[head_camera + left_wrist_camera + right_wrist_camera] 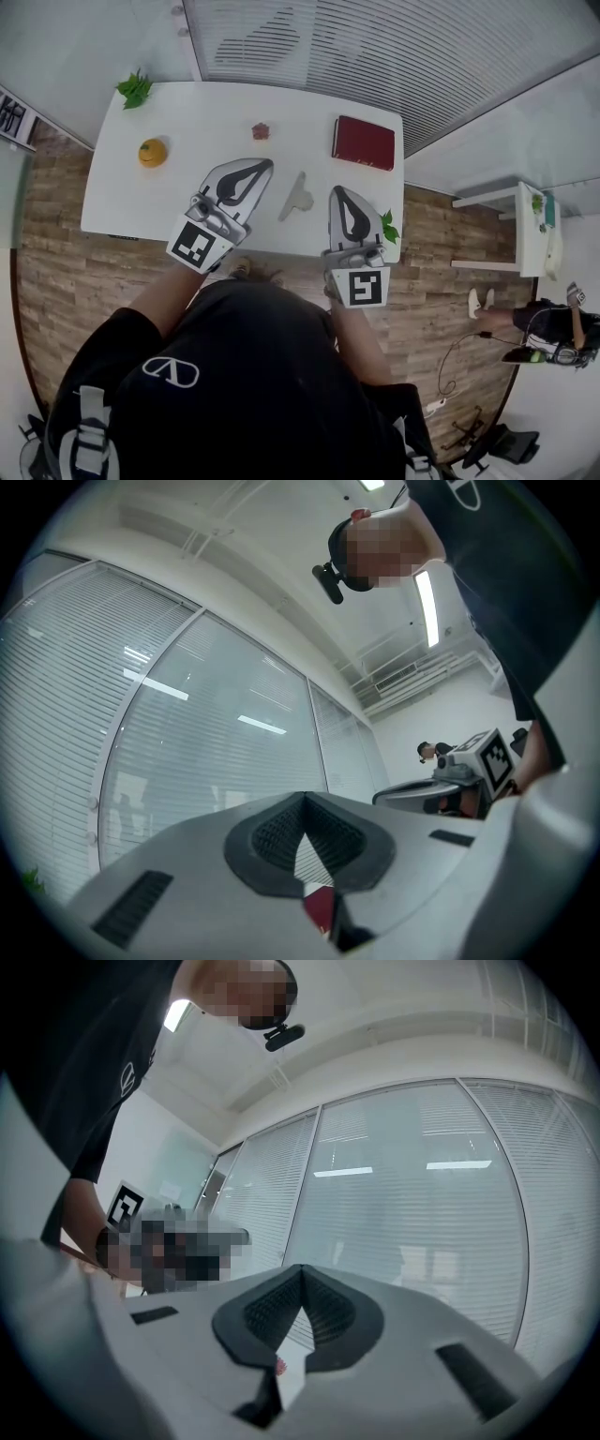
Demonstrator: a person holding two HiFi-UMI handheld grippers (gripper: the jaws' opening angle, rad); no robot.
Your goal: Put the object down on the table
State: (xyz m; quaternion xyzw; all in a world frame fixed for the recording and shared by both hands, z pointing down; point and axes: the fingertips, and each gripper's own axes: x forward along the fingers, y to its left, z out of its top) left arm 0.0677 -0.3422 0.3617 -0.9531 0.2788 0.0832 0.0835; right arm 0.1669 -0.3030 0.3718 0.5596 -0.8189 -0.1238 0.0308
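Both grippers hover over the near half of the white table (187, 202), and neither holds anything. My left gripper (264, 165) is shut, its tips meeting, and it points toward the table's middle. My right gripper (338, 191) is shut too and stands near the front right edge. In the left gripper view the jaws (303, 799) tilt up toward blinds, and a bit of the dark red book (320, 907) shows through the gap below the tips. The right gripper (301, 1269) also tilts up at the windows, with a small red object (279, 1365) showing below.
On the table lie an orange (153, 152), a small red object (261, 131), a dark red book (364, 142), a green sprig (136, 89) at the far left corner and another (389, 227) at the right edge. A grey shape (298, 197) lies between the grippers. A white side table (520, 230) stands to the right.
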